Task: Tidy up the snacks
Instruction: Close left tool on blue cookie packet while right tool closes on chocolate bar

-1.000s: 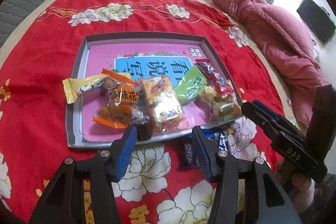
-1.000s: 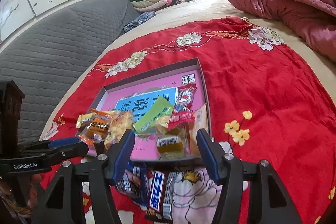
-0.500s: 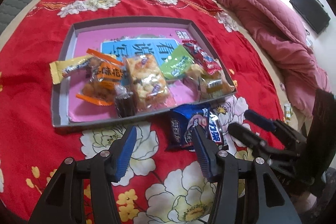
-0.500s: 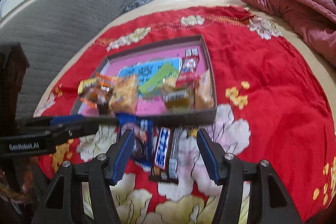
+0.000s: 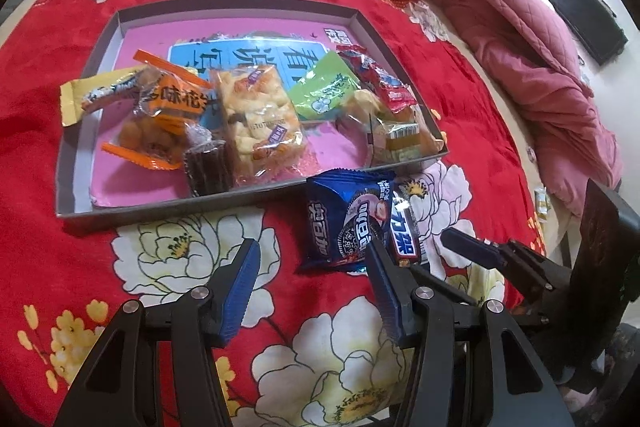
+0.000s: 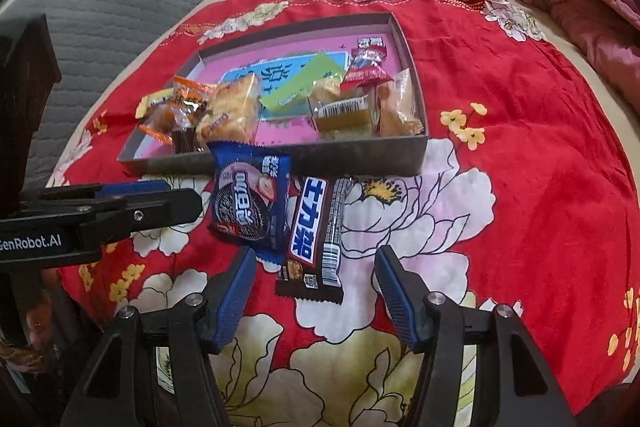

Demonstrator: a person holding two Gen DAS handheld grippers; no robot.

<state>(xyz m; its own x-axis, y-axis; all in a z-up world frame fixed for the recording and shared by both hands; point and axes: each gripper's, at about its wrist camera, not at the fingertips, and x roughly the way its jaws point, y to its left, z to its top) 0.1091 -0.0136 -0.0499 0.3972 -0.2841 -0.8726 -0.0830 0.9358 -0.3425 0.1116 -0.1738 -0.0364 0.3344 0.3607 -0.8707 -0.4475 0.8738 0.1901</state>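
While both of our grippers hang over the red floral cloth [image 5: 360, 11] with nothing in them, the two snacks left outside the grey tray [image 6: 360, 157] lie side by side just in front of its near wall: a blue cookie packet [image 6: 250, 201] and a brown chocolate bar [image 6: 316, 239]. Our right gripper [image 6: 312, 291] has its fingers apart, straddling the bar's near end without touching it; our left gripper [image 5: 310, 283] is likewise spread, over bare cloth beside the blue packet [image 5: 346, 223].

We judge the main risk is crowding. The two wrappers touch or overlap, so a pad closing on one could drag the other, and our two tools sit near enough to collide. Glossy film is slippery and lies flat, so a pad may skid over it or pinch the soft cloth instead. The tray is a shallow, stiff rectangle already heaped with crinkly pillow packs, so a dropped piece could slide off that pile.
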